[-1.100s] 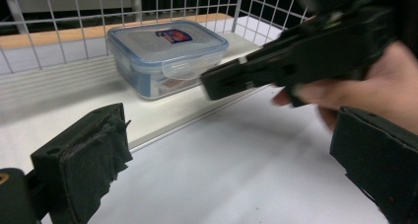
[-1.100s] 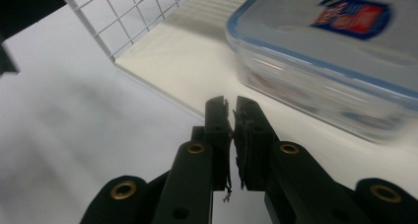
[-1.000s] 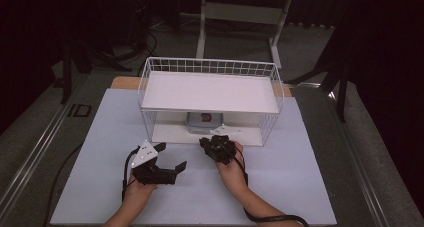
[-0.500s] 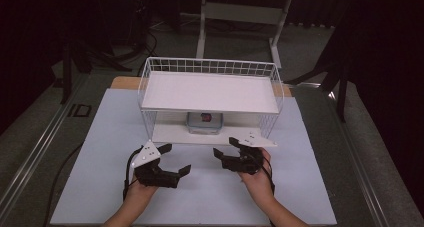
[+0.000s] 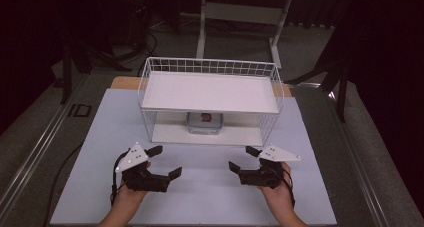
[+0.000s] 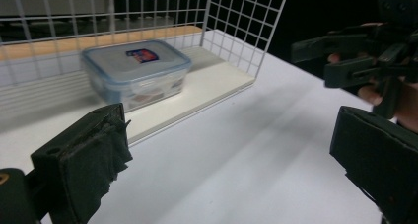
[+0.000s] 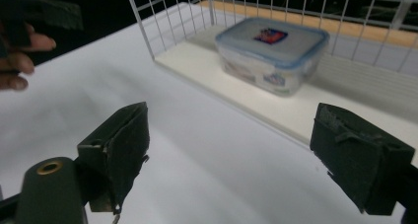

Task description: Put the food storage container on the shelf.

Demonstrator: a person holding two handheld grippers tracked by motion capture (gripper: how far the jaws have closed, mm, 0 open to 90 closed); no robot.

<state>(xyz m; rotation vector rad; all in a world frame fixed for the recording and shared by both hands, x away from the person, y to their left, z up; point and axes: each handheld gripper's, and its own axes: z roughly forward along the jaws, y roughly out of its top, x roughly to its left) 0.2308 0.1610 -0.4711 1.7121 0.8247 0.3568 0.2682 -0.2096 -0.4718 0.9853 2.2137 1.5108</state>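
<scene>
While both the left gripper (image 5: 163, 162) and right gripper (image 5: 244, 158) hover open-jawed and empty before the wire rack (image 5: 210, 67), the likely next move is reaching under its shelf for the lidded container (image 5: 204, 122).

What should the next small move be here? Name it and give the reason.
Probably ease both grippers forward toward the lidded plastic container on the lower shelf of the wire rack. The left gripper and right gripper hover over the white table with jaws wide open and empty, short of the rack's open front.
</scene>
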